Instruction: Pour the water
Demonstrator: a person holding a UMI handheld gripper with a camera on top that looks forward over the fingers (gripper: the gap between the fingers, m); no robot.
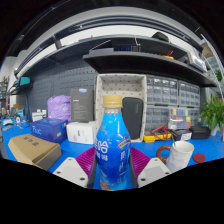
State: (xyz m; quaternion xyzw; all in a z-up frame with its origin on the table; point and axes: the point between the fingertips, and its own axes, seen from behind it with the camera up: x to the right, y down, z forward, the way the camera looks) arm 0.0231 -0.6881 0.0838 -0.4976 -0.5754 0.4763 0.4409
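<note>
A blue plastic water bottle (113,145) with a pale orange cap and a blue printed label stands upright between my fingers. My gripper (112,166) is shut on the bottle, with the magenta pads (87,160) pressing its lower body from both sides. A white paper cup (181,155) stands on the blue table (60,146) to the right of the bottle, just beyond my right finger.
A cardboard box (33,151) lies to the left. Behind it are a dark blue box (48,129), a white container (82,131) and a purple bag (59,107). A green plant (213,112) stands far right. Shelves and drawer cabinets (165,95) line the back.
</note>
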